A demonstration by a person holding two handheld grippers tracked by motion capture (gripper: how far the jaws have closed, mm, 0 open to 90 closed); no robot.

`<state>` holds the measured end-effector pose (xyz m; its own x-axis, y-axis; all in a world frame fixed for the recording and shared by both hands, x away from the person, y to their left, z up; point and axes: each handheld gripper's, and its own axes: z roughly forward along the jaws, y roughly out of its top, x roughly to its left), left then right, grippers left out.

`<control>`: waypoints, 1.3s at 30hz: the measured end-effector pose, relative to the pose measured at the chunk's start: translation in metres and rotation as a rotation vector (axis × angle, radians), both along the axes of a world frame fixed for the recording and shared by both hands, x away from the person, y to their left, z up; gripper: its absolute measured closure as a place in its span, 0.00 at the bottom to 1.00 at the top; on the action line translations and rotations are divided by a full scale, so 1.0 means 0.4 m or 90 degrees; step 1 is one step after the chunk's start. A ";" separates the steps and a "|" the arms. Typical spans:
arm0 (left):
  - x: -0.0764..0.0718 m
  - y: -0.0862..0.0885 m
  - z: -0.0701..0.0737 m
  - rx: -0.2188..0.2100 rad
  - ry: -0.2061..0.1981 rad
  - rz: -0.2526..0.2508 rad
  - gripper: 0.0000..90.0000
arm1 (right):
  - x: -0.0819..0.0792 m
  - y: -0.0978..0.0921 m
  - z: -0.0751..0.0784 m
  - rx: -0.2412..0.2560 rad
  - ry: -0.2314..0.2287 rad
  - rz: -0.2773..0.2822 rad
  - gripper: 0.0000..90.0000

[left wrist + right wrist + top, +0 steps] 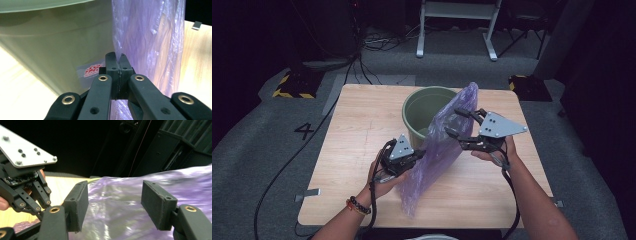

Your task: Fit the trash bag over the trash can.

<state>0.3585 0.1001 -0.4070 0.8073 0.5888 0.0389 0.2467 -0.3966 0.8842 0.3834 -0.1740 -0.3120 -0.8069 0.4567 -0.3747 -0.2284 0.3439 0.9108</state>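
The left tongs [116, 58] are pressed together on the edge of the purple plastic bag [150, 37]: in the left gripper view the 2 black matte pads meet with thin film pinched in the seam between them, brass-coloured rivets shining on the linkage bars below. In the high view the left tongs [418, 154] grip the bag [442, 150] at its left edge, about halfway up, with a grey three-cornered plate on top and a black cable trailing back along the forearm.

The right tongs [113, 202] stand spread, their 2 rectangular, finely textured pads well apart, with the glossy, wrinkled purple film lying beyond the gap; whether a pad touches it cannot be told. From above the right tongs [457, 122] sit at the bag's upper right side, jaws open toward it.

The bag is translucent, crinkled and thin, held up as a tall flat sheet that slants from the near edge of the bench [362, 120] up to the bucket [424, 107], its top corner rising over the bucket's rim. The bucket is round, smooth, dull green plastic with tapering walls, and in the left gripper view it carries a small label with a red pattern [91, 70] low on its side. The bench is pale wood-grain laminate with rounded corners, standing on grey carpet.
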 end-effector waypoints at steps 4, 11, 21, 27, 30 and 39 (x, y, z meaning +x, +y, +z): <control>0.000 0.014 0.004 -0.005 -0.001 0.009 1.00 | 0.002 -0.020 0.006 0.000 -0.002 -0.010 0.52; -0.004 0.050 0.012 -0.011 -0.010 0.030 1.00 | 0.033 -0.059 -0.006 -0.034 0.019 -0.096 0.72; -0.008 0.081 0.021 -0.024 -0.013 0.022 1.00 | 0.094 -0.023 -0.041 -0.088 0.059 -0.089 1.00; -0.014 0.079 0.028 -0.023 -0.015 -0.005 1.00 | 0.140 0.014 -0.043 -0.096 0.099 -0.082 1.00; -0.022 0.081 0.036 -0.019 -0.029 -0.016 1.00 | 0.156 0.023 -0.038 -0.094 0.115 -0.086 1.00; -0.025 0.099 0.043 -0.010 -0.044 0.010 1.00 | 0.151 0.013 -0.018 -0.066 0.116 -0.087 0.78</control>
